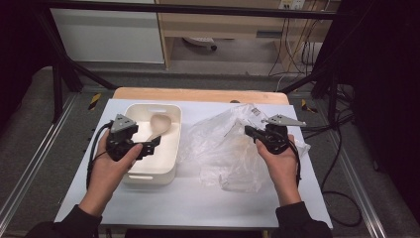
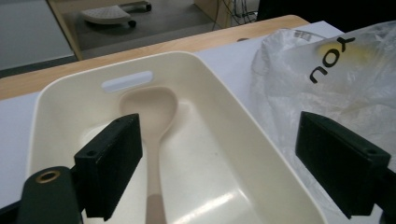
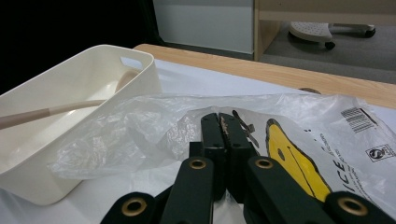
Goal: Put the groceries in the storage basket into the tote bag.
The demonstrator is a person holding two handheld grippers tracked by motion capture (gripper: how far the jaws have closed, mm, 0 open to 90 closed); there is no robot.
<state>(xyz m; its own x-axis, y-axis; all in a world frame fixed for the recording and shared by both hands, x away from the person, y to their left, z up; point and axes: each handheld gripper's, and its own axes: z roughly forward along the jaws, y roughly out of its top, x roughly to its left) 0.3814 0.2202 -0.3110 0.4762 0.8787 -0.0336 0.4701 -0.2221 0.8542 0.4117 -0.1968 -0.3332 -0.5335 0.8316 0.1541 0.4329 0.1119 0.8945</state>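
Spoon [image 1: 159,125] in the cream bin [image 1: 174,133] at centre-left of the high view is my piece of work: its bowl lies toward the bin's far end and the handle runs back toward me. My left gripper [image 1: 154,143] hangs over the near right part of the bin with its fingers [image 2: 112,164] wide apart and nothing between them; in the left gripper view the handle passes just beside the left one, untouched. My right gripper [image 1: 251,132], right of centre in the high view, has its fingers [image 3: 213,140] pressed together on a fold of the clear plastic bag [image 1: 223,148], which sprawls across the white table [image 1: 198,203] between the bin and that hand.

If the spoon is finished with, I would judge the clean move to be lifting the left gripper straight up and clear of the rim before swinging it anywhere, so a finger does not catch the wall and drag the bin. The bag's loose edge lies against the bin's right wall, so I would keep the right grip steady and avoid tugging it over the rim.
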